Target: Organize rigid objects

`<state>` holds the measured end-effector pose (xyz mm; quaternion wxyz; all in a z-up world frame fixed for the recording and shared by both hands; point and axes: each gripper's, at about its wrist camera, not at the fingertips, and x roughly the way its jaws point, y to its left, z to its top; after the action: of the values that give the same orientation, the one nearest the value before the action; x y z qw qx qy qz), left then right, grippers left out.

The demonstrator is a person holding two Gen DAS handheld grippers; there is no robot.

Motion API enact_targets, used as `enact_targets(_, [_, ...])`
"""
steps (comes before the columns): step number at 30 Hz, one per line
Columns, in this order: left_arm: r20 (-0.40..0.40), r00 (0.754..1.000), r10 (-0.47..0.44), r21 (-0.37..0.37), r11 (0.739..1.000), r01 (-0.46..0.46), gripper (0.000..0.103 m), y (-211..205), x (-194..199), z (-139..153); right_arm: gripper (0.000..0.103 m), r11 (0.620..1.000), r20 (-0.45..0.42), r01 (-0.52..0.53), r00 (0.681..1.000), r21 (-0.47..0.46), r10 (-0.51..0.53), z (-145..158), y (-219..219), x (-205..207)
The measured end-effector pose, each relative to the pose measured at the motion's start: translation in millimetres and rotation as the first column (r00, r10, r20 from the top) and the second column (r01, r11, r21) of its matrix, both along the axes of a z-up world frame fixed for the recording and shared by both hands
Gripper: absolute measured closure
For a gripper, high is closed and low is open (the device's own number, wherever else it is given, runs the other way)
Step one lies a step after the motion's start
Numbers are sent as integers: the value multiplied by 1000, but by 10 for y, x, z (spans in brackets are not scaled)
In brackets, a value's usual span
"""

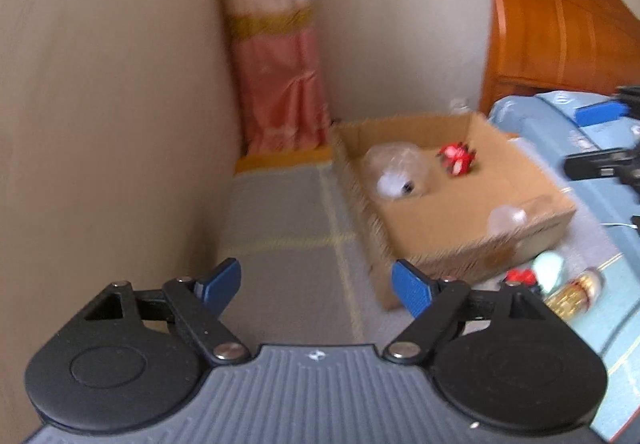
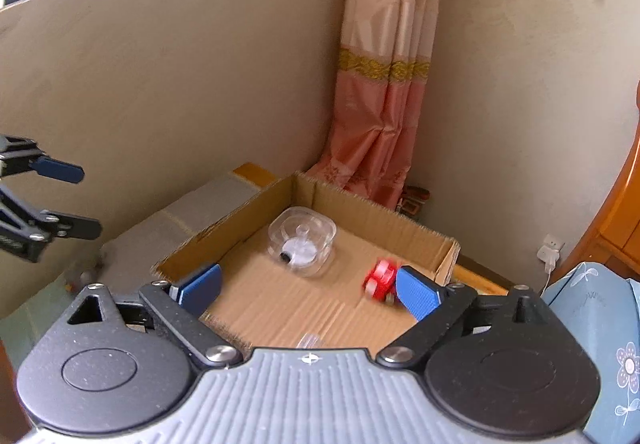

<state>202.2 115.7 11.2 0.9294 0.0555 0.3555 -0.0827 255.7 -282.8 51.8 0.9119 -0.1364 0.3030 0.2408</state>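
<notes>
- The cardboard box [image 2: 320, 300] already holds a clear plastic container [image 2: 302, 242] and a red toy car [image 2: 380, 280].
- Outside the box, by its near corner, lie a gold-labelled jar [image 1: 576, 292] and another small red item [image 1: 520, 277], apparently unsorted.
- The right gripper [image 2: 308, 290] hangs over the box, jaws wide, empty.
- The left gripper [image 1: 316, 284], beside the box, is also spread and empty; judging by this, it should reach for the jar.

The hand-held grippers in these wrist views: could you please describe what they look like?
Both look alike. The left hand-held gripper and right hand-held gripper each have two blue, finely textured finger pads on black linkage arms with silver pivot screws. Behind sit two rounded black housings and a grey ribbed body with a small white emblem. No cables or sleeves show.
</notes>
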Motion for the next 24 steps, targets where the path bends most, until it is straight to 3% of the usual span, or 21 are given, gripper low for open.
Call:
enact_targets(9, [-116, 980, 159, -100, 980, -171, 22, 328, -167, -613, 5, 999, -21, 13, 1000, 35, -12, -188, -33, -504])
enact_targets(13, [-119, 970, 212, -102, 969, -225, 38, 420, -161, -772, 4, 998, -30, 18, 999, 67, -16, -291, -56, -672])
enact_targets(24, [-148, 960, 239, -92, 963, -254, 53, 499, -44, -945, 4, 995, -53, 55, 997, 87, -50, -372, -143, -736])
